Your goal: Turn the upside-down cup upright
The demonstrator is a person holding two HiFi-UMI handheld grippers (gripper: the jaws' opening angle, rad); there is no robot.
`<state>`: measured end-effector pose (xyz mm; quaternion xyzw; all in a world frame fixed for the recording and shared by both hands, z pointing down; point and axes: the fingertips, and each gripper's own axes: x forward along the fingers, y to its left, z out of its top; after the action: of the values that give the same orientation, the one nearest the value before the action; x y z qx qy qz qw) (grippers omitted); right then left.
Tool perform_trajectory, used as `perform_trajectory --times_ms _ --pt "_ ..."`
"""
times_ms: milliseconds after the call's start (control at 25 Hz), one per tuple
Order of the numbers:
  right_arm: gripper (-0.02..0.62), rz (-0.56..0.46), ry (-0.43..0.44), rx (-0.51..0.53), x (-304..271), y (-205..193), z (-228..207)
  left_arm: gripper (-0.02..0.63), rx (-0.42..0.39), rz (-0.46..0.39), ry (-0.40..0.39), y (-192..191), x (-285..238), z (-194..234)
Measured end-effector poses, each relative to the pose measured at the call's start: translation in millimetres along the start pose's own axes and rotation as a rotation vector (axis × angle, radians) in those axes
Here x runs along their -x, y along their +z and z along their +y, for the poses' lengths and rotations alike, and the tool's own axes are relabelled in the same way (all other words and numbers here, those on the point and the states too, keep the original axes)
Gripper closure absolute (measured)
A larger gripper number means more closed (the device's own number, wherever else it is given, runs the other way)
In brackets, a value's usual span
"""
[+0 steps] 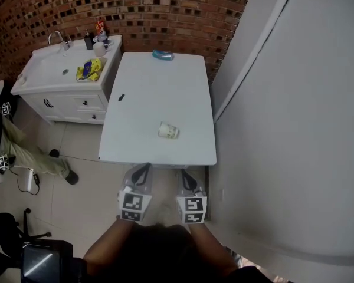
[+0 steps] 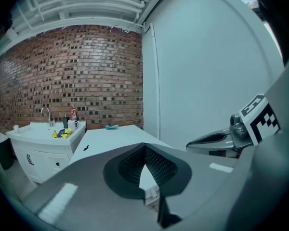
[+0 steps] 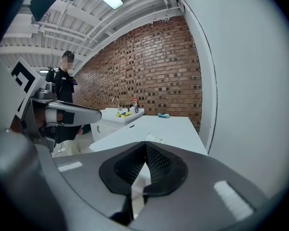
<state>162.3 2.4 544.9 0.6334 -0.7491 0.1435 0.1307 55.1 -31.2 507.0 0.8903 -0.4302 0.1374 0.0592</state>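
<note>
A small white paper cup [image 1: 169, 130] sits on the white table [image 1: 135, 140], near its front edge and a little right of the middle. It looks mouth-down. In the right gripper view the cup [image 3: 154, 137] shows just beyond the jaw tips. My left gripper [image 1: 146, 167] and right gripper [image 1: 183, 172] hang side by side just short of the table's front edge, pointing at it. Neither touches the cup. Both have their jaws closed together and nothing between them, as the left gripper [image 2: 145, 147] and right gripper [image 3: 145, 144] show in their own views.
A blue object [image 1: 163, 54] lies at the table's far edge and a small black thing [image 1: 121, 97] near its left edge. A white sink cabinet [image 1: 65, 75] with a yellow packet [image 1: 88, 71] stands left. A white wall [image 1: 295, 128] runs close along the right. A person [image 1: 23, 152] sits at far left.
</note>
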Motion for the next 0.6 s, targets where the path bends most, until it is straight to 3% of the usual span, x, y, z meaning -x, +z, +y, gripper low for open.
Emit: perform_trajectory --times_ms 600 --pt "0.581 0.015 0.023 0.009 -25.2 -2.9 -17.5 0.612 -0.018 0.008 0.026 8.9 -20.1 6.4"
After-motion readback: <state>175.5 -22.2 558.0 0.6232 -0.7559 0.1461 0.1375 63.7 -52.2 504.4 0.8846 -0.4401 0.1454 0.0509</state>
